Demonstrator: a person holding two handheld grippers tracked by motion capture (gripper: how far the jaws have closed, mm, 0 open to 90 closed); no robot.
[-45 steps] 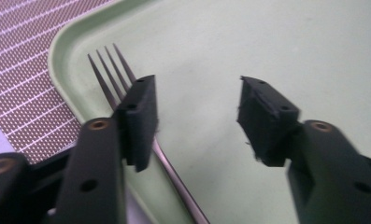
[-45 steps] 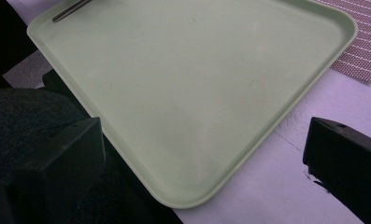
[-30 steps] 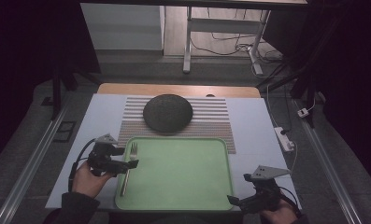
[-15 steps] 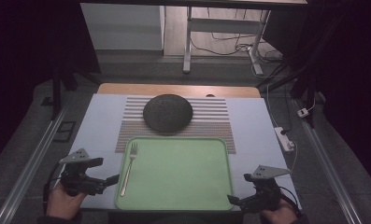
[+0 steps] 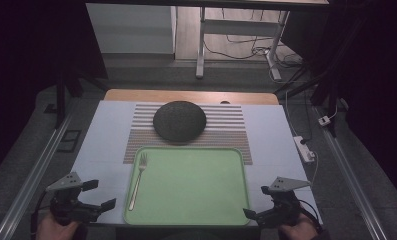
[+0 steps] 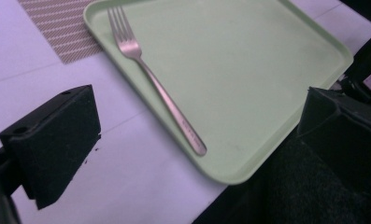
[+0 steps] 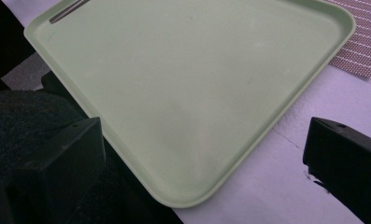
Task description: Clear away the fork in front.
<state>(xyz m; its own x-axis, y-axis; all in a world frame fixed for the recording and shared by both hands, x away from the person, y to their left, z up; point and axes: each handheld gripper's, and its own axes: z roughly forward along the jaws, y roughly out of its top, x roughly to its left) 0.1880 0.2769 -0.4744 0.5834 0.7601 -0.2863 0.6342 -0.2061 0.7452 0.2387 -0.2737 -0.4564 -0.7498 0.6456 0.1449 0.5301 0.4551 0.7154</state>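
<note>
since a moment ago, i'm pulling my left tongs (image 5: 98,195) back off the fork (image 5: 138,180), jaws spread and empty. fork is lying along the left edge of the tray (image 5: 206,205). right tongs (image 5: 254,202) are hanging open beside the tray's near right corner.

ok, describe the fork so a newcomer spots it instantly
Find the green tray at the near edge of the table. The fork lies flat inside along its left rim, tines pointing away from the person. It is the lone slim silver item there; the tray's other neighbour is a dark round plate.
</note>
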